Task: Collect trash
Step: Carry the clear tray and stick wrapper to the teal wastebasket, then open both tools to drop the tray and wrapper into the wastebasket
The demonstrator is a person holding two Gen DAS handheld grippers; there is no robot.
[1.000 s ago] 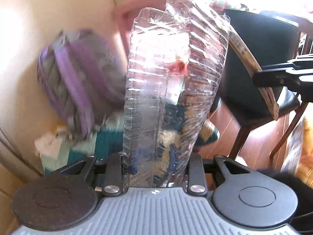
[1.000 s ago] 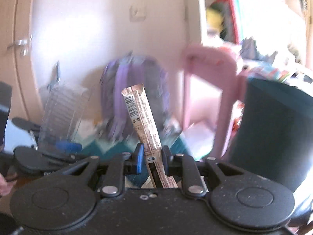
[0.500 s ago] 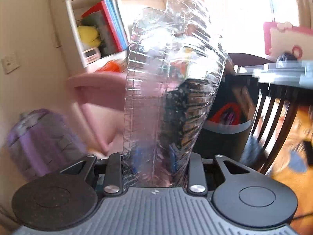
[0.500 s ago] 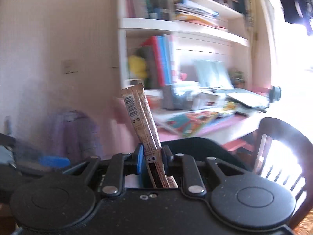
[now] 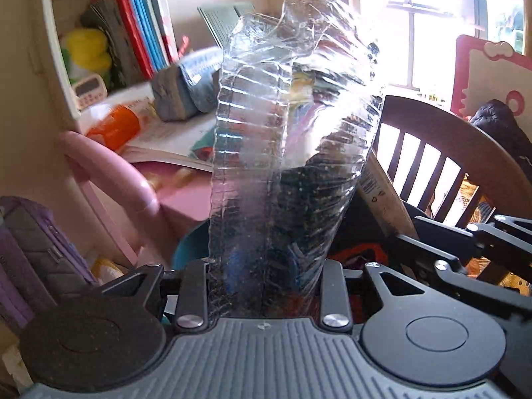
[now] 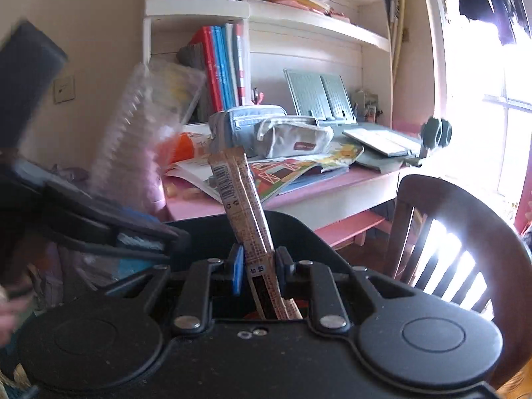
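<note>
— What's in the left gripper point(image 5: 264, 286)?
— A crushed clear plastic bottle point(image 5: 286, 153), pinched upright between its 2 fingers, in front of the pink desk point(image 6: 299, 186).
— And the right gripper point(image 6: 257, 266)?
— Clamped on a brown stick wrapper point(image 6: 244, 206), leaning left, nearer than the desk, left of the dark wooden chair point(image 6: 459, 229).

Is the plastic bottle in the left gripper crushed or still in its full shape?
Crushed. The clear plastic bottle is flattened and creased, its ribbed walls folded together, clamped upright in the left gripper.
</note>
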